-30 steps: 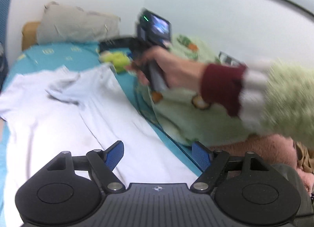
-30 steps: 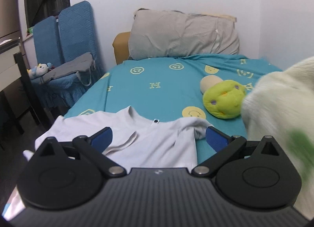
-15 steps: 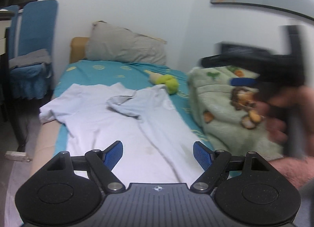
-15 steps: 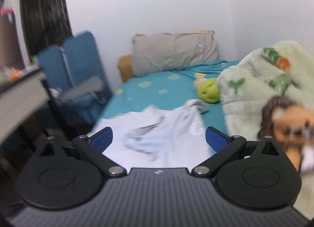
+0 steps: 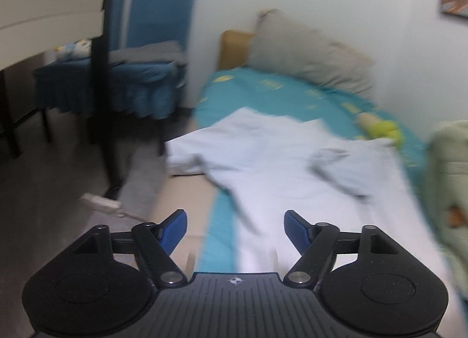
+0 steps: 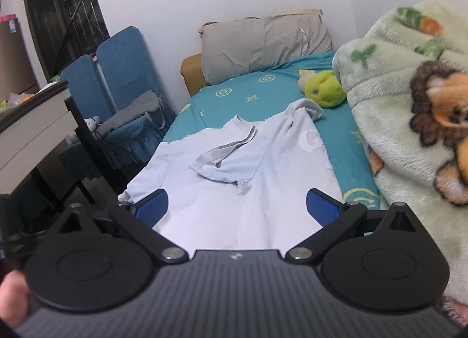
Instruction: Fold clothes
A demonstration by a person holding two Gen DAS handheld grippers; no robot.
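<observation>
From the left wrist view, which is smeared by motion, we see our left gripper [image 5: 235, 228] at six o'clock with its blue pads [image 5: 172, 228] apart and closing; nothing sits between them, and they hang above the near left edge of the bed [image 5: 280, 95] without touching any cloth. At nine o'clock stands a blue chair [image 5: 146, 54] with a grey cloth [image 5: 146, 52] on its seat, beside a white desk [image 5: 49, 16]. Past the pads, from centre toward three o'clock, the pale blue shirt [image 5: 292, 168] lies spread on the teal sheet, one sleeve hanging over the bed's left edge. A grey pillow [image 5: 307, 51] rests at one o'clock. In the right wrist view, our right gripper [image 6: 235, 206] at six o'clock shows its pads [image 6: 152, 207] wide apart and empty, poised over the shirt's [image 6: 234, 180] lower part; we cannot tell whether they graze the fabric. The shirt's right sleeve is folded across its chest. A green plush toy [image 6: 323, 89] lies at one o'clock, just beside a fleecy lion-print blanket [image 6: 395, 121] filling three o'clock.
</observation>
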